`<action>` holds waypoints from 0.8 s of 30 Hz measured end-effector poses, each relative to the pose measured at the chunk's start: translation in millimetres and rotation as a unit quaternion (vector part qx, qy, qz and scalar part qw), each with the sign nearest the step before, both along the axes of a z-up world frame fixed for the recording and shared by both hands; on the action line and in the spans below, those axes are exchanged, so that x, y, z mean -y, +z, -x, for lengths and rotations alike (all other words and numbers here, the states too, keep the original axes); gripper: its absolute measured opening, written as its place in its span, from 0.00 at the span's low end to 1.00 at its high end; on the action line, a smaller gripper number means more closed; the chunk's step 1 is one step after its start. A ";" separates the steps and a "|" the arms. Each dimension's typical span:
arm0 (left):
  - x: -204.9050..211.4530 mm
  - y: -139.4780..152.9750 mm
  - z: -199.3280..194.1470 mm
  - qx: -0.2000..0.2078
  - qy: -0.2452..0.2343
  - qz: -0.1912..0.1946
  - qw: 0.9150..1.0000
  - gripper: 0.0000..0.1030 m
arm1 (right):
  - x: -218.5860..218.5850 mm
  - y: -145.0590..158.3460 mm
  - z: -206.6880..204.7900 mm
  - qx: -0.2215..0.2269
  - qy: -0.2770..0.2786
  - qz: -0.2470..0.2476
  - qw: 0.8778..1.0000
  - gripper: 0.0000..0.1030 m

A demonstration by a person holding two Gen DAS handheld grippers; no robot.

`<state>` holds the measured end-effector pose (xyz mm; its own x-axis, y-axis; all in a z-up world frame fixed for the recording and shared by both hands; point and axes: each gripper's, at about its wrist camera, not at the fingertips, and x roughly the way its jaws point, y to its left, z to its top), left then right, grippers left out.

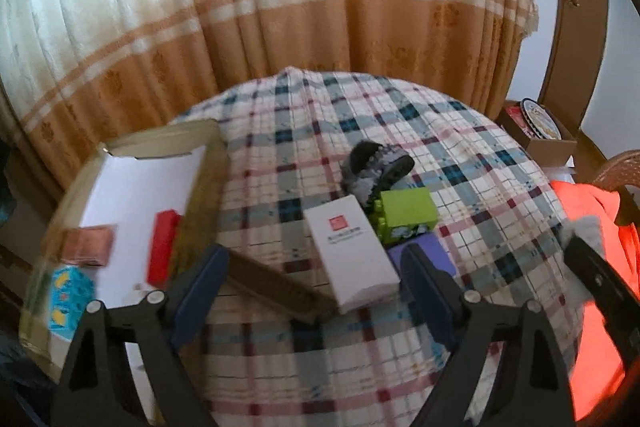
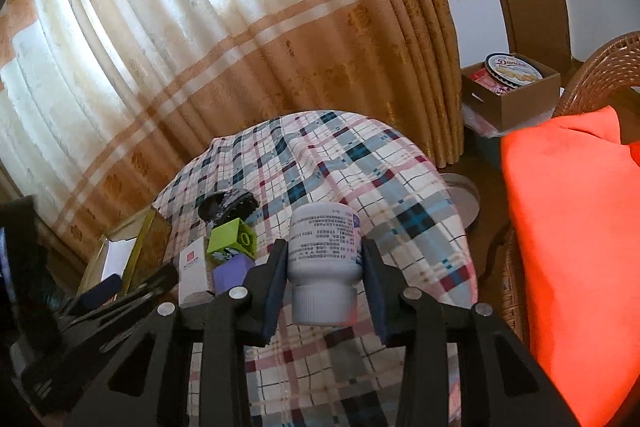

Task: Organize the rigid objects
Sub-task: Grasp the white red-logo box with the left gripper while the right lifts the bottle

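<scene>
While bottle (image 2: 325, 255) gripped, box (image 1: 351, 251) mid-cloth.

Both tools look alike. The left gripper (image 1: 316, 291) is matte black plastic, with two wedge-shaped arms pierced by triangular cut-outs and round silver screws (image 1: 155, 297) at the joints. Its fingers (image 1: 200, 291) carry flat dark navy pads. The right gripper (image 2: 325, 277) has the same black frame, silver screw heads (image 2: 237, 293) and navy-faced fingers (image 2: 276, 291). No cables or markings show on either.
</scene>
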<state>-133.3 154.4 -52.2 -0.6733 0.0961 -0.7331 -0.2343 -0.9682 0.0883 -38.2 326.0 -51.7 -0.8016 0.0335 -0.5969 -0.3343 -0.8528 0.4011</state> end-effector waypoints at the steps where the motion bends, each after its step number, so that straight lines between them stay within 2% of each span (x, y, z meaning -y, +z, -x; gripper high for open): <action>1: -2.1 -3.5 3.9 0.007 0.002 -0.002 1.000 0.78 | -0.7 0.4 -0.7 -0.001 0.000 -0.001 1.000 0.38; 4: -9.2 -16.8 19.0 0.042 0.017 -0.004 0.999 0.65 | -3.2 2.0 -1.5 -0.004 0.004 0.001 1.000 0.38; 6: -10.7 -21.9 26.1 0.052 0.022 -0.021 0.998 0.64 | -4.9 1.7 -2.8 -0.006 0.004 0.004 1.000 0.38; 9: -15.0 -26.9 33.4 0.068 0.024 -0.014 0.997 0.59 | -7.6 2.0 -3.4 -0.006 0.004 0.007 1.000 0.38; 12: -5.0 -40.4 44.2 0.113 0.037 -0.048 0.992 0.62 | -9.5 2.1 -2.7 -0.008 0.004 0.010 1.000 0.38; 14: -4.5 -41.4 44.2 0.105 0.038 -0.043 0.993 0.60 | -10.3 2.1 -1.9 -0.008 0.004 0.011 1.000 0.38; 15: -5.1 -41.7 44.0 0.100 0.034 -0.039 0.994 0.53 | -10.7 1.4 -1.3 -0.006 0.004 0.011 1.000 0.38; 16: -5.7 -41.5 42.7 0.094 0.030 -0.035 0.994 0.40 | -11.0 0.5 -0.5 -0.005 0.005 0.013 1.000 0.38; 20: -2.2 -37.3 40.5 0.101 0.017 -0.054 0.993 0.39 | -9.5 -1.8 0.3 -0.001 0.005 0.018 1.000 0.38; 24: 0.7 -15.8 27.5 0.064 -0.016 -0.082 0.994 0.39 | -6.7 1.8 -1.9 -0.005 0.002 0.012 1.000 0.38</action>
